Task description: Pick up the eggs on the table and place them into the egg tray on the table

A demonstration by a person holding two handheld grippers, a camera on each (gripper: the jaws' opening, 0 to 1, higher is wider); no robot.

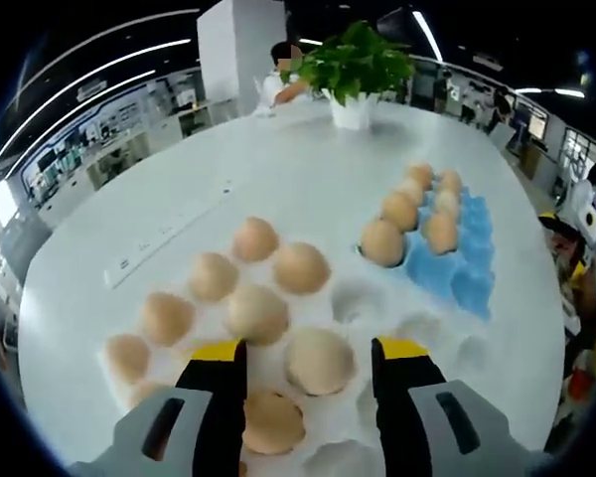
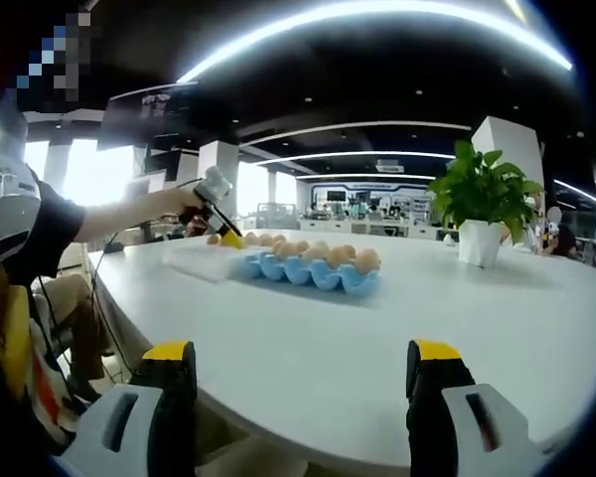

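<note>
Nearest the lens in the left gripper view, the left gripper (image 1: pixel 309 363) hangs low over a white egg tray (image 1: pixel 353 298), its yellow-tipped jaws spread wide with one brown egg (image 1: pixel 319 361) sitting in a cup between them; whether the jaws touch its shell cannot be told. Other eggs fill the cups around it: one at 7 o'clock (image 1: pixel 273 421) partly behind the left jaw, a cluster from 9 to 11 o'clock, and several empty cups toward 2 and 3 o'clock. Beyond the white tray, at about 1 o'clock, a blue egg tray (image 1: pixel 464 268) lies on the white counter (image 1: pixel 278 169), with eggs along its far side and bare cups nearer. A white power strip (image 1: pixel 169 234) lies on the counter at 10 o'clock, and a potted plant (image 1: pixel 356 72) stands at 12 o'clock near the far edge.

In the right gripper view, the right gripper (image 2: pixel 305 373) hovers at the counter's edge, jaws wide apart and holding nothing. Well ahead at 12 o'clock sits the blue tray with its row of eggs, the white tray just behind it at 11 o'clock. A person's hand (image 2: pixel 179 206) holds the left gripper over that white tray, though it is small and hazy there.
</note>
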